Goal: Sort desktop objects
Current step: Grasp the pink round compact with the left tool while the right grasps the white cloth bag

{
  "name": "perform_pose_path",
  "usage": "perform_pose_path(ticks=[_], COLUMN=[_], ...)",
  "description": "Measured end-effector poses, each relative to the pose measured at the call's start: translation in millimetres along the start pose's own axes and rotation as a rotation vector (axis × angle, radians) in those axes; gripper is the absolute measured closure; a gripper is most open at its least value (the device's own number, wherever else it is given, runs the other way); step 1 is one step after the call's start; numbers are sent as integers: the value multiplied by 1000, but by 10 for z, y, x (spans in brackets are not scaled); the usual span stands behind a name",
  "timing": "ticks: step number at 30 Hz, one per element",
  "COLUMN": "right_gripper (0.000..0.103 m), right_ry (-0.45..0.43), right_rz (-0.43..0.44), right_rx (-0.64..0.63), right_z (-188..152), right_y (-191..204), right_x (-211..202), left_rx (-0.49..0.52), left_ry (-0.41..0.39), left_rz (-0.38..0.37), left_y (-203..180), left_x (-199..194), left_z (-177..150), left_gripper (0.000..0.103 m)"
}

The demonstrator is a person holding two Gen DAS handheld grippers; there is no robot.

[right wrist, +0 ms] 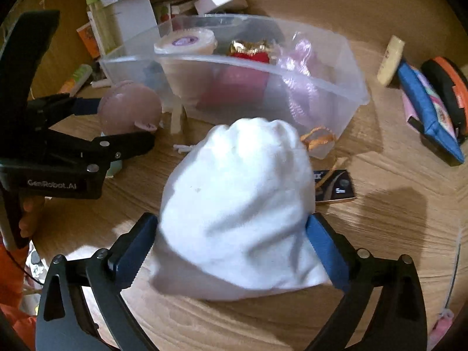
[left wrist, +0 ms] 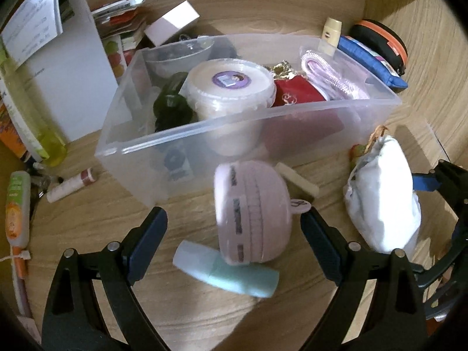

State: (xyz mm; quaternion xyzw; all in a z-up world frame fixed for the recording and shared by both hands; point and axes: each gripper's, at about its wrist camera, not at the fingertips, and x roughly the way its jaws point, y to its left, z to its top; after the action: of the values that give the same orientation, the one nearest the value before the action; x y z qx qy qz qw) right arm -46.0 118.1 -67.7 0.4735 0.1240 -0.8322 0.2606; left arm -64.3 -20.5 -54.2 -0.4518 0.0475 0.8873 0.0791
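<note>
Plainly, both grippers are lined up on loose things that lie on the wooden desk [left wrist: 87,222] just in front of the clear plastic bin [left wrist: 248,122], which already holds a white tub [left wrist: 231,87], a red pouch [left wrist: 298,93] and a coil of pale purple cord [left wrist: 330,73]. That bin looks like the place where the sorted items go, so what lies outside it is what remains to be picked up.

The left gripper [left wrist: 234,231] is spread wide, its pads touching nothing. Between the jaws sits a round pink case [left wrist: 251,213], resting partly on a pale green tube [left wrist: 228,272]; the case stands on its edge, so a squeeze across its flat faces seems the likely aim.

The right gripper [right wrist: 231,248] straddles a white cloth bag [right wrist: 239,204]. Its blue pads [right wrist: 134,248] sit at the bag's two flanks, close to or just brushing the cloth, but the fabric is not pinched in, so I judge the jaws released rather than gripping. Soft cloth will give under pressure, so a wide stance low on the bag makes sense.

Farther right lie a blue pencil case [right wrist: 430,117] and an orange-rimmed black pouch [right wrist: 447,87], well apart from the bin. A dark card [right wrist: 336,187] pokes out from behind the bag.
</note>
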Motion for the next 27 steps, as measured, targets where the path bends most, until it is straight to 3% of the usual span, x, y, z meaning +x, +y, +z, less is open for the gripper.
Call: perform_pose_path(ticks=[5,9,11,15,19,22,23,27], right_gripper=[0,5,15,27,42,47,60,68], right_ry=[10,-12,-22,-41,-57,-62,-69,-106], right_rz=[-27,-30,-32,-24,-17,40,63,55], right_rx=[-62,-66,-52,-5,17,56,72,88], right_z=[5,-32,-36,-52,-81,-57,-33,-58], right_y=[45,28,-8,-88,-128,-194,-234,-288], right_x=[79,59,26,-32,-93,-171,-194,-388], left_rx=[26,46,48,42,39,41,40,22], left_ry=[-35,-37,-30,-36,-56,-84,-94,-116], left_rz=[-11,-12,-10,-14,-7,1,3,-1], left_y=[-15,-20,-21,-23,-22,-33,-37,-24], left_x=[20,51,81,76,23,-43,-67,-140], left_z=[-1,0,2,17,-12,-37,-45,-68], left_gripper=[12,32,42,56,60,60,60,61])
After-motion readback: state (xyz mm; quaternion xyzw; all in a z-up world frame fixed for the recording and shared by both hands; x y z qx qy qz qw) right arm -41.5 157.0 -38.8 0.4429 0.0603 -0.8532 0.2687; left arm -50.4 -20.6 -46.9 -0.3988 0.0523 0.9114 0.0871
